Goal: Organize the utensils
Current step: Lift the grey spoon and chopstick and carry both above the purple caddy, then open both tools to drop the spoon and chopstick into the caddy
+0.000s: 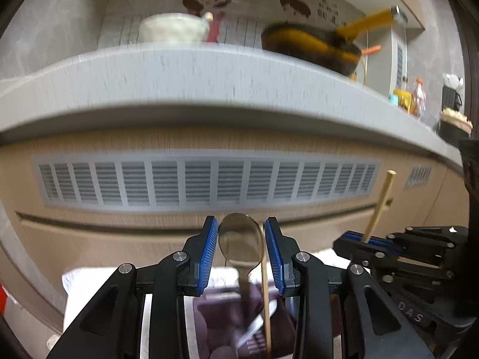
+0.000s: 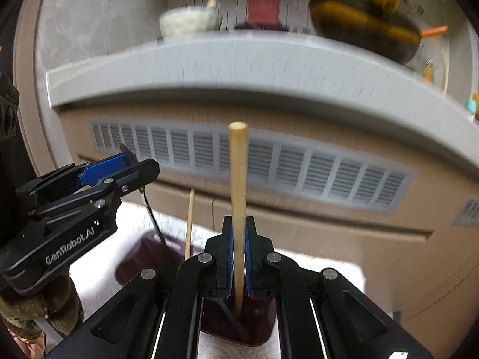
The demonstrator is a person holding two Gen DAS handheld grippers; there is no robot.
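Observation:
My left gripper [image 1: 242, 242] is shut on a metal spoon [image 1: 242, 240], bowl end up, its handle running down into a dark purple holder [image 1: 227, 326]. A wooden chopstick [image 1: 265, 293] stands in the holder beside the spoon. My right gripper [image 2: 238, 254] is shut on a second wooden chopstick [image 2: 238, 197], held upright over the purple holder [image 2: 149, 257]. The left gripper shows in the right wrist view [image 2: 125, 164], and the right gripper in the left wrist view [image 1: 363, 240].
The holder stands on a white cloth [image 1: 77, 287] in front of a wooden cabinet with a grey vent grille [image 1: 206, 181]. Above is a grey countertop [image 1: 209, 74] with a white bowl [image 1: 170, 28] and a yellow-handled pan [image 1: 314, 45].

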